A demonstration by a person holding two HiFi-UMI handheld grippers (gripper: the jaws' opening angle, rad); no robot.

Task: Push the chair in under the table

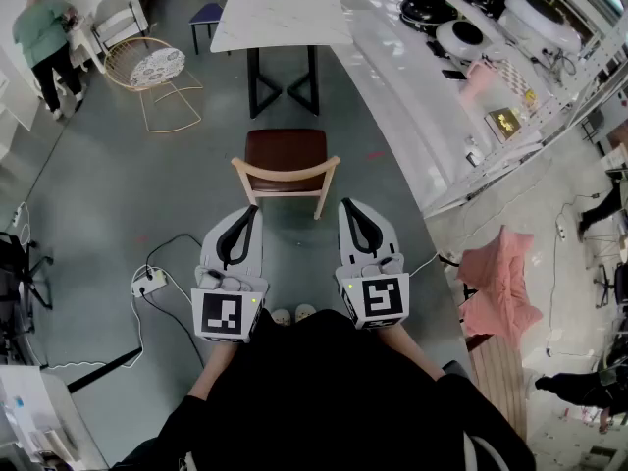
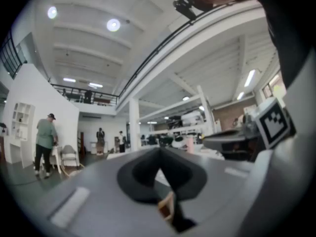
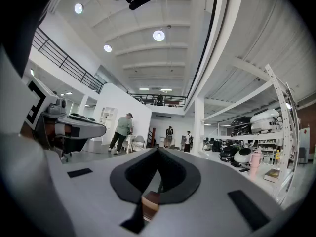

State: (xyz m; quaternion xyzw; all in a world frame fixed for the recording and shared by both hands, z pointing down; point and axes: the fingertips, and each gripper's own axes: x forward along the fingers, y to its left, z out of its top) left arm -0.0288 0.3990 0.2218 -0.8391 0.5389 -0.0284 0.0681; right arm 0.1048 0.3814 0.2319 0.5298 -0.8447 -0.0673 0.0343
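Observation:
The chair [image 1: 286, 155] has a dark brown seat and a curved wooden back rail [image 1: 286, 176]. It stands on the grey floor, its seat facing the white marble-topped table [image 1: 281, 19] with black legs, and a gap of floor lies between them. My left gripper [image 1: 252, 210] is held level just behind the left end of the back rail, jaws shut and empty. My right gripper [image 1: 347, 205] is shut and empty beside the rail's right end. In the gripper views, each set of closed jaws [image 2: 159, 151] [image 3: 158, 150] hides the chair except for a sliver of it [image 3: 150, 202].
A long white counter [image 1: 396, 105] with appliances runs along the right. A wire chair with a patterned cushion [image 1: 155, 67] stands at left, near a person [image 1: 44, 39]. A power strip with cables [image 1: 148, 283] lies on the floor at lower left. Pink cloth [image 1: 498, 285] hangs at right.

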